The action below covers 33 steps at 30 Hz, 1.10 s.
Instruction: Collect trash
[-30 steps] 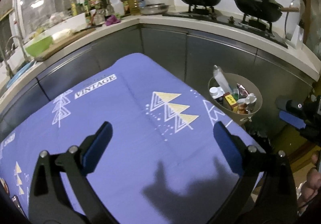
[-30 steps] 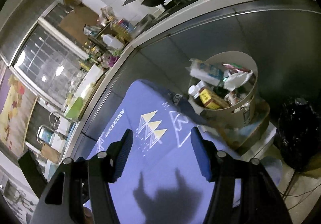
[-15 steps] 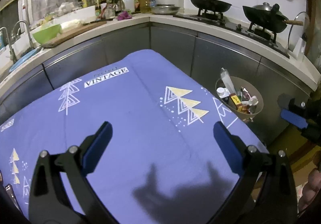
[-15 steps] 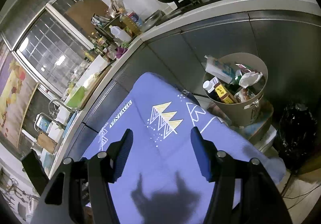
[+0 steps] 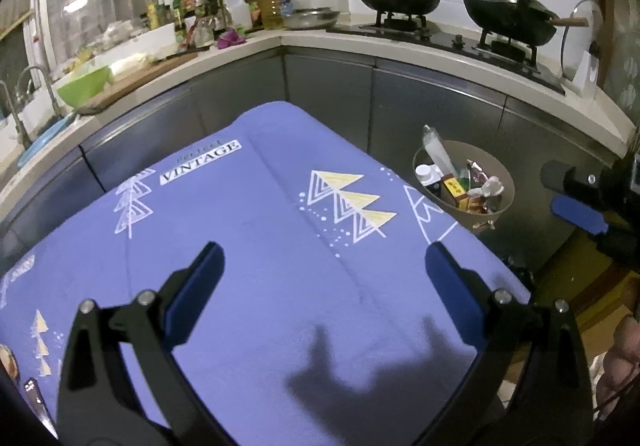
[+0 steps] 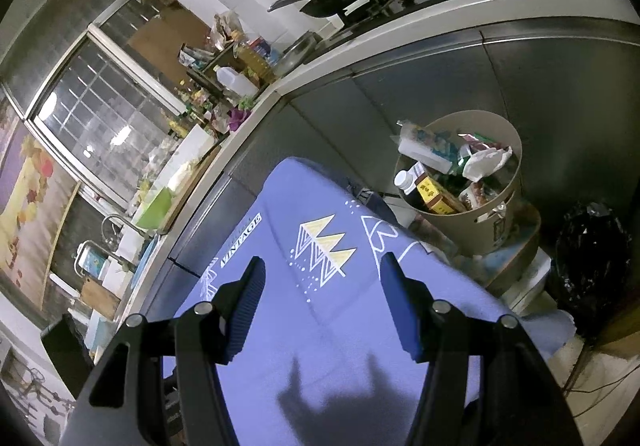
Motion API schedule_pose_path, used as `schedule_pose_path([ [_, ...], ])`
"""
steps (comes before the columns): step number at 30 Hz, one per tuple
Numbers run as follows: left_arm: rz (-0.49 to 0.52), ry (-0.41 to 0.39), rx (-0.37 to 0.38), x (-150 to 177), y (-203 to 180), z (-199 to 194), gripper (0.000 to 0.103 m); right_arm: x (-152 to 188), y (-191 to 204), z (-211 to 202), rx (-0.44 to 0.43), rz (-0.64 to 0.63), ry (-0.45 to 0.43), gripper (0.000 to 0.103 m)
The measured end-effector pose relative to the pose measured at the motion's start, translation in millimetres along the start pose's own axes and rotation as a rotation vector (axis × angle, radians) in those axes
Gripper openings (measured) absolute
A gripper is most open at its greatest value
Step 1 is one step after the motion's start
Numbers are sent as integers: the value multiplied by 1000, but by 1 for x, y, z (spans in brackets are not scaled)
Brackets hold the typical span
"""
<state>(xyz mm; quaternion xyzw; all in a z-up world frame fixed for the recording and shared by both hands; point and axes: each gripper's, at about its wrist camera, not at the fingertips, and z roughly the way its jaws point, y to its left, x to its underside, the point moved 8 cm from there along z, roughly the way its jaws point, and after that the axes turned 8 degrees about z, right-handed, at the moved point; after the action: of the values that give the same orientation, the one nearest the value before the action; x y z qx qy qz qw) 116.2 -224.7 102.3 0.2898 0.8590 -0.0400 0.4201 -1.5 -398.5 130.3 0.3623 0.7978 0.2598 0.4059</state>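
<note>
A beige trash bin (image 5: 493, 165) stands on the floor past the table's far right corner, filled with a bottle, small boxes, wrappers and crumpled paper. My left gripper (image 5: 322, 266) hovers open over the purple tablecloth (image 5: 240, 214) with nothing between its blue pads. In the right wrist view the bin (image 6: 480, 236) sits up and to the right of my right gripper (image 6: 322, 278), which is also open and empty above the cloth (image 6: 280, 206). The right gripper's tip (image 5: 576, 210) shows at the right edge of the left view, level with the bin.
A black bag (image 6: 592, 266) lies on the floor right of the bin. Steel cabinets and a counter with woks (image 5: 400, 0), bottles and a green bowl (image 5: 84, 84) wrap around behind the table. Two small dark items (image 5: 30, 396) lie at the cloth's near left edge.
The left gripper has drawn back and up a little, so the bin and counter look farther off. The right view has shifted slightly, with the bin lower in it. Both grippers have stayed open and empty.
</note>
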Motion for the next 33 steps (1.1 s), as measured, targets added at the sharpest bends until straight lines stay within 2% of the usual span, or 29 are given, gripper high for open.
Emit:
schedule_pose_path([
  [8,36,38,-44,-2,-14,10,97,-5,-19,4,-24,43,13,56],
  [17,92,103,-28,-2,-46,32,97,-14,-48,6,-20,89,9,56],
  [27,108,121,-34,-5,-58,43,97,-19,-63,12,-24,127,21,56],
  [33,108,103,-40,-8,-56,42,97,-18,-64,13,-24,130,24,56],
])
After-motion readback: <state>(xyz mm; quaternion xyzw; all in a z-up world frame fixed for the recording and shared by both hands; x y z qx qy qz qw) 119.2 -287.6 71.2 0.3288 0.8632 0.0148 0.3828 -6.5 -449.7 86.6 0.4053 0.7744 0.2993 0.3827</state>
